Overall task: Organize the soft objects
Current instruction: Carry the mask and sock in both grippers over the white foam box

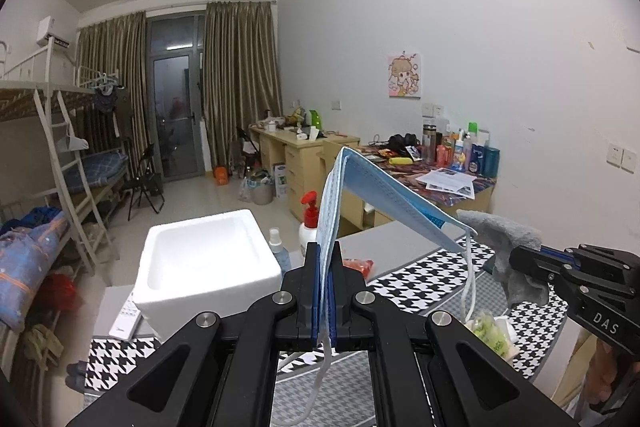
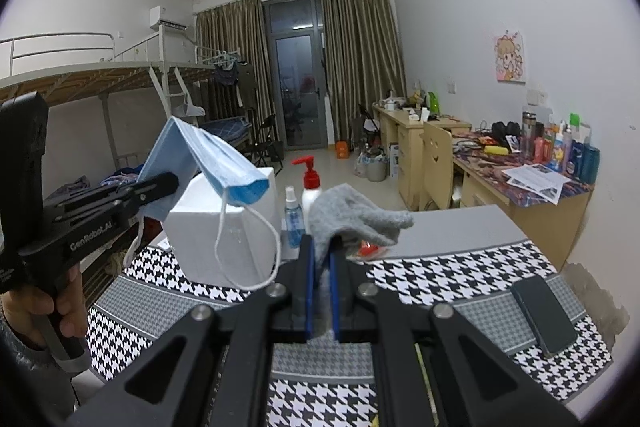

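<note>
While the left gripper (image 1: 323, 255) pinches the mask (image 1: 384, 195), it drapes rightward.

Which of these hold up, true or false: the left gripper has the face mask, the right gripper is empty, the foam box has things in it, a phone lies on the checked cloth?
1. The left gripper holds the blue face mask. True.
2. The right gripper is empty. False: it is shut on a grey cloth.
3. The white foam box has things in it. False: its inside shows bare.
4. A dark phone lies on the checked cloth. True.
</note>
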Tool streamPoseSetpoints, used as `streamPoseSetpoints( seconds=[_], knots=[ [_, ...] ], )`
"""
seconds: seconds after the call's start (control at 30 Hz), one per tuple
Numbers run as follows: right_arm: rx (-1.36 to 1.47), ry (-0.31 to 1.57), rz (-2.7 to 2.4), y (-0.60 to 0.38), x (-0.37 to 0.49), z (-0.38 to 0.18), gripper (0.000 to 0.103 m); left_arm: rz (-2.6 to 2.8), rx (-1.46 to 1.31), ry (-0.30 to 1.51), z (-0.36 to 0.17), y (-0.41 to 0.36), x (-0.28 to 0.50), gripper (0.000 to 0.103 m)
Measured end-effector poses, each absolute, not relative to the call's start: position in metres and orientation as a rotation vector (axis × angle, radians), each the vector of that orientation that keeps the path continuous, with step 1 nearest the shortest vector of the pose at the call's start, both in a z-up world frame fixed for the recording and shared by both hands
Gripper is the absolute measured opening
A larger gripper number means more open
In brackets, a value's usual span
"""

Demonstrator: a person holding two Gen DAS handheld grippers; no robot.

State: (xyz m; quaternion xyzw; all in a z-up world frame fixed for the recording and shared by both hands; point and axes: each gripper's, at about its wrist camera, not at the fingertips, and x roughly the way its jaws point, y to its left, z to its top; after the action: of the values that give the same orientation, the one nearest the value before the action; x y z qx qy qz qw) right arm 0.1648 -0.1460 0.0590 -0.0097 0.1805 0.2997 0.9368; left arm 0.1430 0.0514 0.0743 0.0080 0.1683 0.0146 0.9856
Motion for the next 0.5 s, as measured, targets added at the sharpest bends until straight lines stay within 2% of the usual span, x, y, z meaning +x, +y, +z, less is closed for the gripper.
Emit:
streamPoseSetpoints(
  seconds=[0.5],
  knots=[
    [-0.053, 0.345, 0.636, -0.118, 0.177, 0.075, 0.009, 0.107, 0.005, 0.325, 0.083, 0.073, 0.165, 0.003]
  ],
)
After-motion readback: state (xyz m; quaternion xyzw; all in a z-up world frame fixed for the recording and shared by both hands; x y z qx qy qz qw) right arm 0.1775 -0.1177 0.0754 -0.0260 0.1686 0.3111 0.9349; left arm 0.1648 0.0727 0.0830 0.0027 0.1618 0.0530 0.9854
